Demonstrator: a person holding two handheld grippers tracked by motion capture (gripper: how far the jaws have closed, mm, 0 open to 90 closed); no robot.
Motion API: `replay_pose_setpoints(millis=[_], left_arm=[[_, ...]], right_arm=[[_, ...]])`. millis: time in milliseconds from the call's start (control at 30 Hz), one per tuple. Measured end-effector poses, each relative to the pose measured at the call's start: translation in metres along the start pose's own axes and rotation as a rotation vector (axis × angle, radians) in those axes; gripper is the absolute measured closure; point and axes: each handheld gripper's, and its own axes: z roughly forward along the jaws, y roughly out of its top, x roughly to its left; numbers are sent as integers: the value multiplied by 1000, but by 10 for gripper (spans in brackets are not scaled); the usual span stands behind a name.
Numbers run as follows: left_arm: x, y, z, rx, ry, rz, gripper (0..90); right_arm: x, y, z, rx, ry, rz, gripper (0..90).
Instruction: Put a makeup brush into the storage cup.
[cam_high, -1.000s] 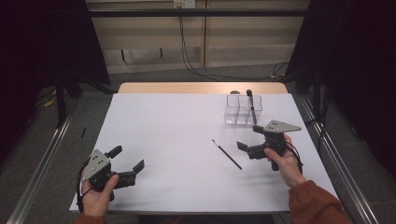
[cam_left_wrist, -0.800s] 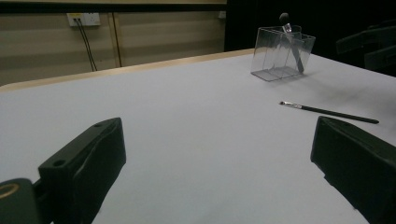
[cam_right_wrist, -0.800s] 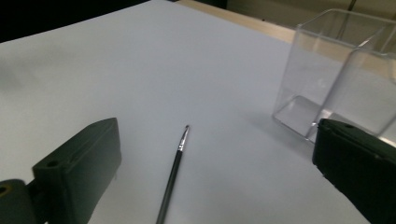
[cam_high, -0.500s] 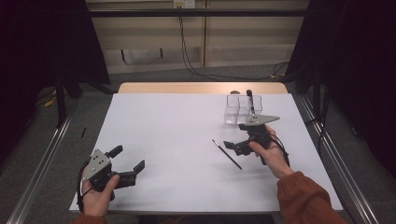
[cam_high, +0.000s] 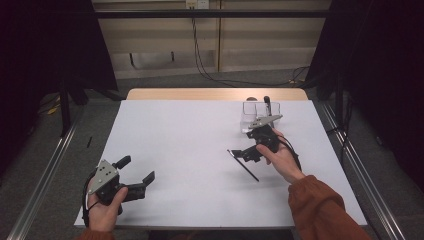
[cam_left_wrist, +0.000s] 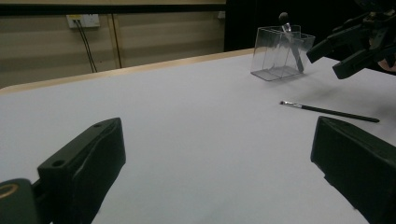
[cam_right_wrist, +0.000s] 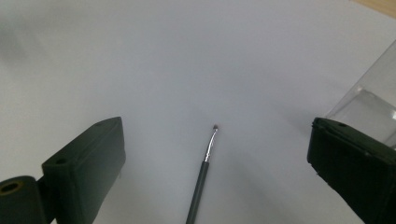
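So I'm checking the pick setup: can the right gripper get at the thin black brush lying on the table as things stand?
Probably yes. The right gripper hangs open right over the thin black brush, whose tip lies between the jaws. The white table around it is bare; the clear container stands off to the side.

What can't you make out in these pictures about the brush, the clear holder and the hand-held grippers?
- Thin brush: its handle end is cut off by the bottom edge of the right gripper view.
- Clear holder: in the high view the right hand-held gripper covers its near side.
- Dark-tipped tool in the holder: too small to identify.
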Motion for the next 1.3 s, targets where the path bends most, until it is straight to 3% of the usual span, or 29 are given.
replay_pose_setpoints(millis=[100, 233, 567, 800, 967, 1233, 1300], left_arm=[[0, 0, 0, 0, -1, -1, 31], [0, 0, 0, 0, -1, 1, 31], [1, 0, 0, 3, -3, 4, 31], [1, -1, 1, 2, -1, 2, 31], [2, -1, 1, 2, -3, 3, 31], [1, -1, 1, 4, -7, 9, 31], [1, -1, 1, 8, -4, 10, 30]], right_arm=[[-1, 4, 3, 36, 4, 0, 59], [-3, 9, 7, 124, 3, -2, 61], [-4, 19, 14, 236, 34, -44, 47], [-5, 27, 22, 323, 18, -41, 78], [-3, 30, 29, 389, 20, -75, 198], [-4, 32, 41, 503, 19, -81, 346], [-3, 32, 45, 528, 40, -85, 386]])
